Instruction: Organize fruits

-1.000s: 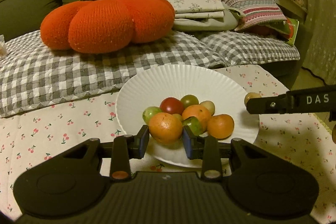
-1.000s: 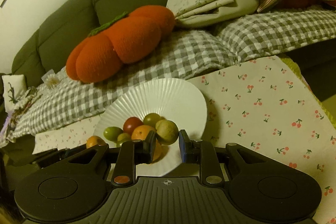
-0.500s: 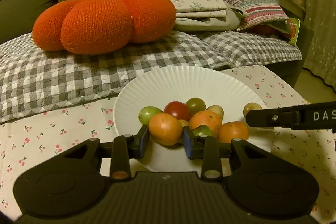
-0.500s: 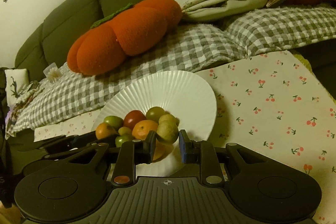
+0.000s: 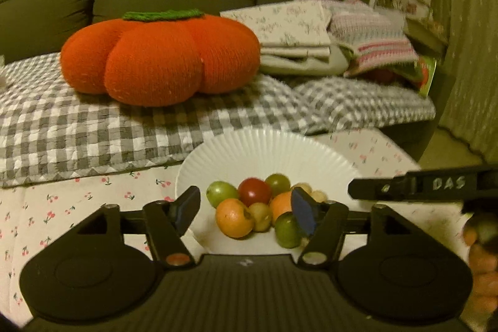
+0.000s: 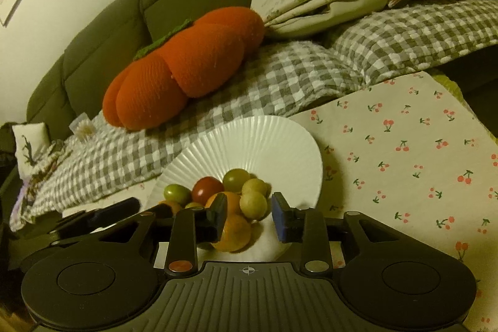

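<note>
1. The left gripper (image 5: 246,212) is seen with its jaws spread wide; they have just been opening, and nothing is pressed by the pads. An orange mandarin (image 5: 234,217) lies in the gap, free on the plate.
2. The right gripper (image 6: 249,213) shows a narrower gap, also just opened a little. A pale green fruit (image 6: 253,203) sits beyond the pads and a second mandarin (image 6: 232,232) lies partly behind the left pad; neither appears to be gripped.
3. The fruits are heaped together on the near part of a white ribbed plate (image 5: 267,148) — a red one (image 5: 254,192), several green ones and the mandarins, all touching.
4. The plate stands on a cherry-print cloth (image 6: 404,151), just in front of a sofa with a checked cover (image 5: 93,129) and an orange knitted cushion (image 5: 155,61).
5. The fruits are judged light, round and smooth — likely to roll or slip, and the small ones soft enough to bruise.
6. Each is best taken across its widest middle, with a gentle squeeze, an outer fruit first so that the heap is not disturbed.
</note>
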Available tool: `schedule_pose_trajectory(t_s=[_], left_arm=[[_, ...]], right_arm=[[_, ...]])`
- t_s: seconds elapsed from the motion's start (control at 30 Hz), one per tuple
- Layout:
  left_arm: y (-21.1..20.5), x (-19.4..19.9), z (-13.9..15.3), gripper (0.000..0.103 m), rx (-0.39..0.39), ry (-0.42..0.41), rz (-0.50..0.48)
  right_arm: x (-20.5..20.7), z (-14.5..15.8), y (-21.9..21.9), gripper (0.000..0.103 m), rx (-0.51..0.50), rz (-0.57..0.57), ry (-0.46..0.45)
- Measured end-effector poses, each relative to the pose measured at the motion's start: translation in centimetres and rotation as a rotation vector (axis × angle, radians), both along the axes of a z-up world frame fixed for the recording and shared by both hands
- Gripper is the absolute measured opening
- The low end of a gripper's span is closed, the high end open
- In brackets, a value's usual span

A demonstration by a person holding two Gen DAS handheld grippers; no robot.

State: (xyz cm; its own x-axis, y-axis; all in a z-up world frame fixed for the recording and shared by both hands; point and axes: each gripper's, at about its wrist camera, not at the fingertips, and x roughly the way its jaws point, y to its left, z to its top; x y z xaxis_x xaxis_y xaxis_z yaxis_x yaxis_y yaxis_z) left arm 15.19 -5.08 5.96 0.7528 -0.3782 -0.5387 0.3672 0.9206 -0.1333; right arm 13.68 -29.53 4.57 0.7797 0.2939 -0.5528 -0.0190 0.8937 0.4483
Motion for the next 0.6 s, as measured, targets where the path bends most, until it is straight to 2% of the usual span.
schedule_pose_trajectory(t_s=[0.13,0.23,0.43,0.53,0.6], left_arm=[[1.0,-1.2,1.7,0.071,-0.043,0.012,0.042],[1.2,-2.6,2.8,0.080,-0.032,0.018,0.085],[1.3,-5.8,3.7,0.083,-0.001,0.055,0.160],[1.6,-7.8,3.9,0.088,0.010,0.085,0.194],[1.7,-8.9,4.0,0.089,0.017,0.097,0.207]], right_arm=[[-0.4,0.8,-0.5,0.031,0.028,-0.012,0.005],[-0.9,1.5,-0.6,0.038,0.042,-0.018,0.002],[-2.6,3.0,0.5,0.047,0.015,0.001,0.004],[-4.0,3.8,1.3,0.056,-0.037,0.015,0.001],[-5.3,4.2,1.7,0.065,-0.075,0.018,-0.009]])
